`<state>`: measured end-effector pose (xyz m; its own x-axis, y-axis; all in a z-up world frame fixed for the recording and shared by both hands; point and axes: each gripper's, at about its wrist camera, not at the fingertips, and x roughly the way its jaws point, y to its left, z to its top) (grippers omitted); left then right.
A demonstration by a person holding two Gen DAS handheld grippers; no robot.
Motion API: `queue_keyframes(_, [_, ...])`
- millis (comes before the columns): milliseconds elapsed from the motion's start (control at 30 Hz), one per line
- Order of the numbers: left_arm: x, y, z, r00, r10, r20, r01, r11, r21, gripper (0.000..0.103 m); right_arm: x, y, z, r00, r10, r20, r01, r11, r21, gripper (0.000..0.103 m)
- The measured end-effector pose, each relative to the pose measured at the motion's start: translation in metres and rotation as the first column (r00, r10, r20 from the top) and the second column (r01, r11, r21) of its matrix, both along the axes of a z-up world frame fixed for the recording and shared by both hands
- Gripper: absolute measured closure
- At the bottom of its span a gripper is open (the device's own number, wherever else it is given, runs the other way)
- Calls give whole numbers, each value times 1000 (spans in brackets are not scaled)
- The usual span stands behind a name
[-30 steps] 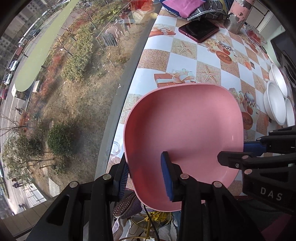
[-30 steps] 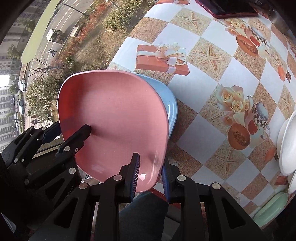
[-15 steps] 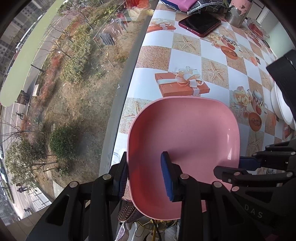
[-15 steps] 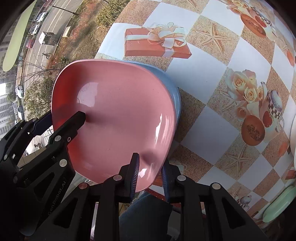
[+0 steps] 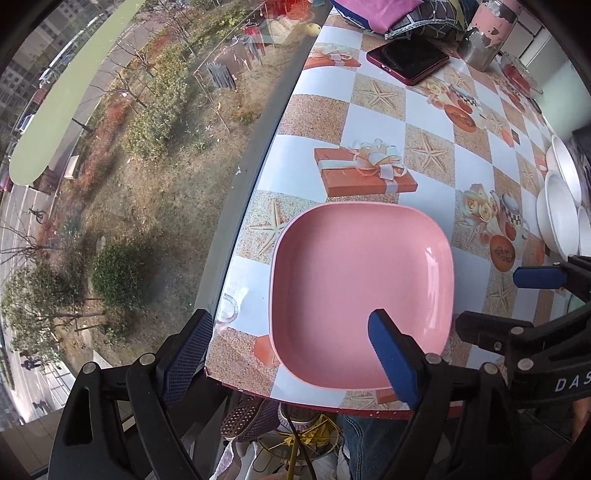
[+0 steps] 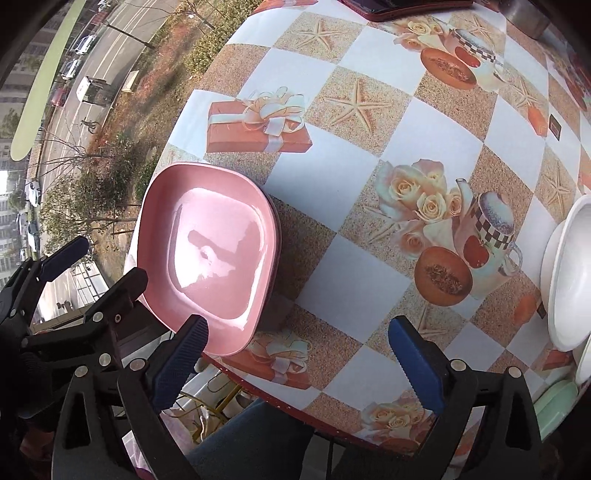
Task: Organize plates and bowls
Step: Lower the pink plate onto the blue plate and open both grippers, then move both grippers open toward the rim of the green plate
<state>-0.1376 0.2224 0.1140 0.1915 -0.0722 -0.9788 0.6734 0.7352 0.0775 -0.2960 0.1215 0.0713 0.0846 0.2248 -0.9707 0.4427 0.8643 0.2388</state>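
Note:
A pink square plate [image 5: 360, 291] lies flat on the patterned table near its front corner; it also shows in the right wrist view [image 6: 210, 262], with the edge of another plate just showing under it. My left gripper [image 5: 291, 350] is open, its fingers astride the plate's near edge and clear of it. My right gripper [image 6: 299, 354] is open and empty, just right of the plate. White bowls [image 5: 557, 218] stand at the right edge of the table, also in the right wrist view [image 6: 569, 273].
A red phone [image 5: 410, 59], a pink cup [image 5: 487, 33] and folded cloth [image 5: 388, 14] lie at the far end. A pale green dish [image 6: 554, 406] sits at the near right. The table's left edge [image 5: 258, 155] runs along a window.
Both grippers were shut on the pink plate and held it tilted. The plate now lies flat on the table, and both grippers have opened and let go.

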Motion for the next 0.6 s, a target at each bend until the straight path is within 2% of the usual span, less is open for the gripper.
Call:
queue_keyframes(67, [-7, -5, 1, 1000, -21, -9, 21, 1000, 9, 7, -8, -12, 3, 1000, -1, 3, 1, 1000, -11, 1])
queue_keyframes(200, [-25, -20, 1, 997, -78, -28, 79, 997, 13, 7, -32, -31, 7, 999, -31, -6, 31, 999, -34, 1])
queue_keyframes(367, [-50, -48, 1, 982, -168, -88, 168, 986, -12, 7, -75, -62, 11, 991, -129, -23, 128, 991, -49, 1])
queue_keyframes(467, [-68, -74, -3, 964, -253, -78, 255, 967, 15, 7, -103, -82, 14, 979, -201, -19, 200, 979, -44, 1])
queue_keyframes(600, [-93, -104, -4, 929, -362, -72, 365, 931, 27, 7, -138, -105, 19, 954, -298, -19, 297, 954, -48, 1])
